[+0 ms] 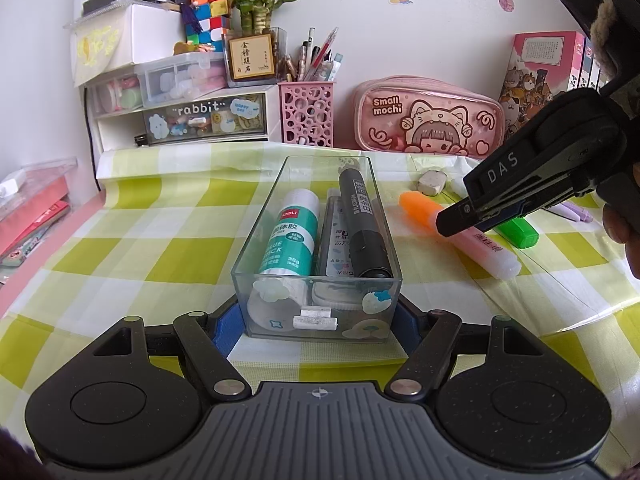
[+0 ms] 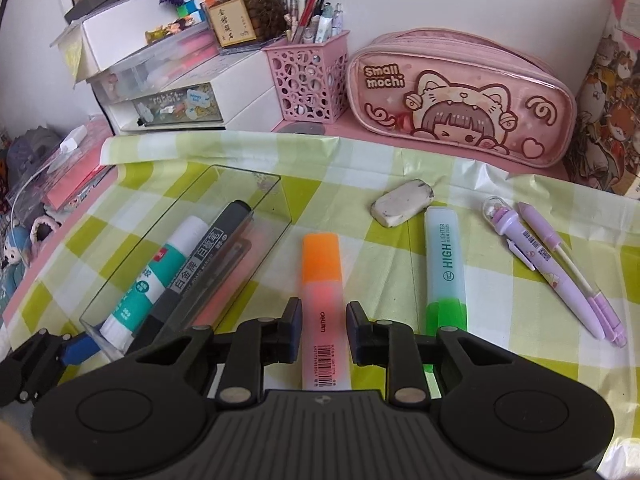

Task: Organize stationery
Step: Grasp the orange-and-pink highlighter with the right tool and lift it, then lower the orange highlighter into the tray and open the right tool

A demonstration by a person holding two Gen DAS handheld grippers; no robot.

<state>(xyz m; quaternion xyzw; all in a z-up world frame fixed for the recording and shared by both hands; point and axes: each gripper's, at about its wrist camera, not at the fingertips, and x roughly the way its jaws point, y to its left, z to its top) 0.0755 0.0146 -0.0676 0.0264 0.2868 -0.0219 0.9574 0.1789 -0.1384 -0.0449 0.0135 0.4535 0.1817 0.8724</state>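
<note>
Clear plastic marks the goal — a tray (image 1: 256,240) in the middle of the desk (image 1: 132,216), already holding a glue stick (image 1: 292,236), a flat packet I cannot identify and a black marker (image 1: 362,220). The left tongs (image 1: 318,330) straddle the tray's near end with their pads at its corners, though whether they press or merely bracket it I cannot tell. To its right, the right tongs (image 2: 323,330) stand released around the orange highlighter (image 2: 323,304), a pad on each side, apparently not yet clenched. Further right lie an eraser (image 2: 402,202), a green highlighter (image 2: 444,264) and two purple pens (image 2: 560,272) — so roughly three items are stowed and five remain loose.
</note>
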